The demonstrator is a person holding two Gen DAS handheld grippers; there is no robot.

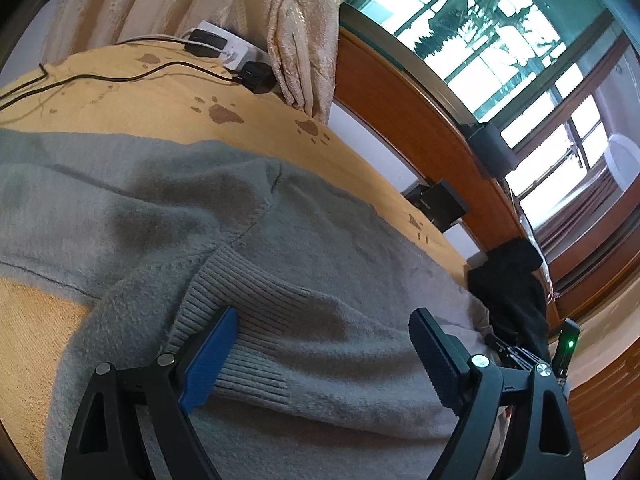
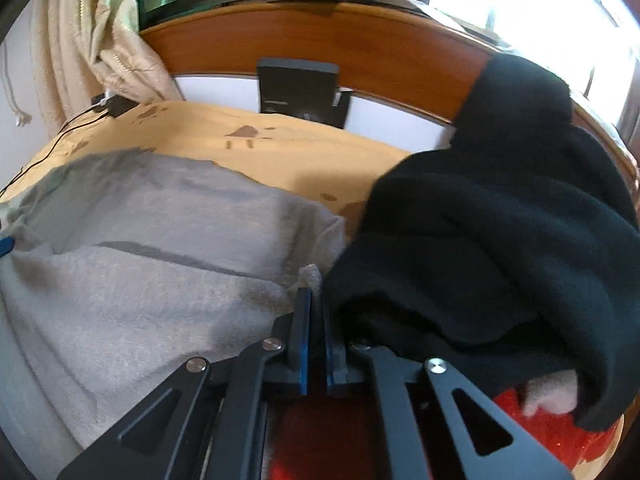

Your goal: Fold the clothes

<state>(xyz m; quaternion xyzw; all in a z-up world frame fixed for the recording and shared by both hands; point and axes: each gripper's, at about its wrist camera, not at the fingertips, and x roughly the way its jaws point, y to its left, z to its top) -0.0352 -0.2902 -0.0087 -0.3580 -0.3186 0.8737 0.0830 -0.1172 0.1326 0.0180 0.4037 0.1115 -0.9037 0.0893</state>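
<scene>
Sweater (image 1: 248,216), grey, soft and floppy: left gripper (image 1: 324,344) wide over cuff (image 1: 256,320) at 6 o'clock; right gripper (image 2: 314,300) pinches its edge.

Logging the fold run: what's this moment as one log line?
left gripper: open over ribbed cuff | right gripper: shut on grey sweater corner | black garment: beside

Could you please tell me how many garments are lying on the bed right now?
2 clearly: a grey knit sweater spread across the yellow bedspread, and a black fleece garment heaped at its right, against the headboard. A pale scrap beneath the black one may be another.
</scene>
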